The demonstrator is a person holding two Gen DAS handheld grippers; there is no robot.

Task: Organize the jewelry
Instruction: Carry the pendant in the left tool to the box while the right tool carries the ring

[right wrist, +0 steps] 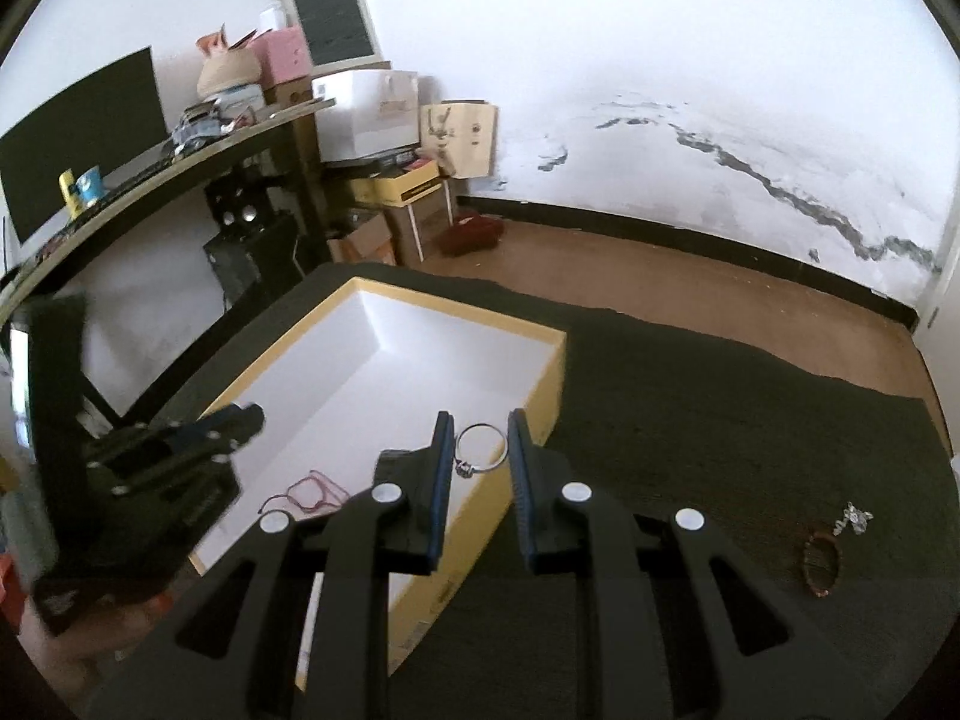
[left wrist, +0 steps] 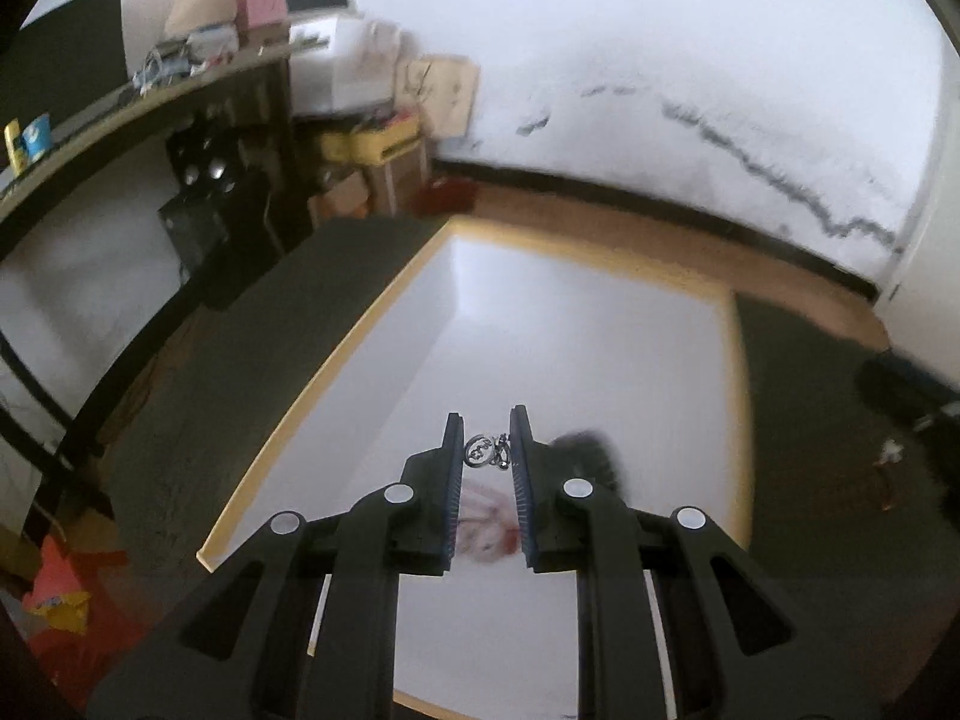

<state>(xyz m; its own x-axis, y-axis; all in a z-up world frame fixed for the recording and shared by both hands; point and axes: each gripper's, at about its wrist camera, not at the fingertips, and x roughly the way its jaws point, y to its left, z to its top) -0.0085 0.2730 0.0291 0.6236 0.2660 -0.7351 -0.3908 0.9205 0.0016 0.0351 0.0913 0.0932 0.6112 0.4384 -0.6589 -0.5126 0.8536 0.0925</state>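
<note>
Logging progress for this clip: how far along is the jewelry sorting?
Done: a red string piece already lies in the box. In hand: the left gripper holds a small silver charm over the box, and the right gripper holds a ring above the box's edge. Left: a brown bracelet and a silver piece on the dark cloth.

An open box (right wrist: 543, 384) sits on the cloth-covered surface (right wrist: 690, 420), with a string bracelet (right wrist: 309, 495) lying inside near its front end. The left claw (left wrist: 487, 456) hangs over the box with a small charm (left wrist: 487, 451) between its pads; the right claw (right wrist: 480, 450), holding a ring (right wrist: 480, 449), is over the box's right wall. Well to the right, a beaded bracelet (right wrist: 821, 564) and a small trinket (right wrist: 855, 519) lie just beside each other on the surface.
</note>
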